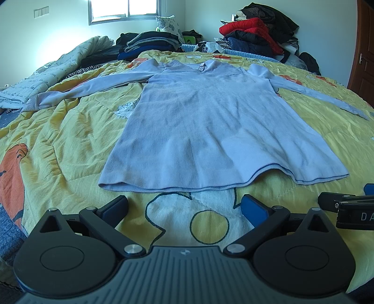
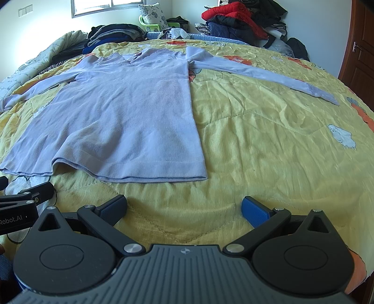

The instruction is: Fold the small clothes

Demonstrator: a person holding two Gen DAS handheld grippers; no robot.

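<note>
A pale blue long-sleeved top (image 1: pixel 205 121) lies flat on the yellow quilt (image 2: pixel 268 140) of the bed, sleeves spread out left and right, hem nearest. The left tongs (image 1: pixel 184 205) and right tongs (image 2: pixel 184 205) hover near the hem, both released and empty. Piled clothes (image 1: pixel 257 35) sit far behind.

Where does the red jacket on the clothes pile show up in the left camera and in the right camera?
Left wrist view: red jacket at upper right, on the pile by the far wall.
Right wrist view: red jacket at the top, right of centre, on that pile.
Shared landmark: the floral pillow under the window.
</note>
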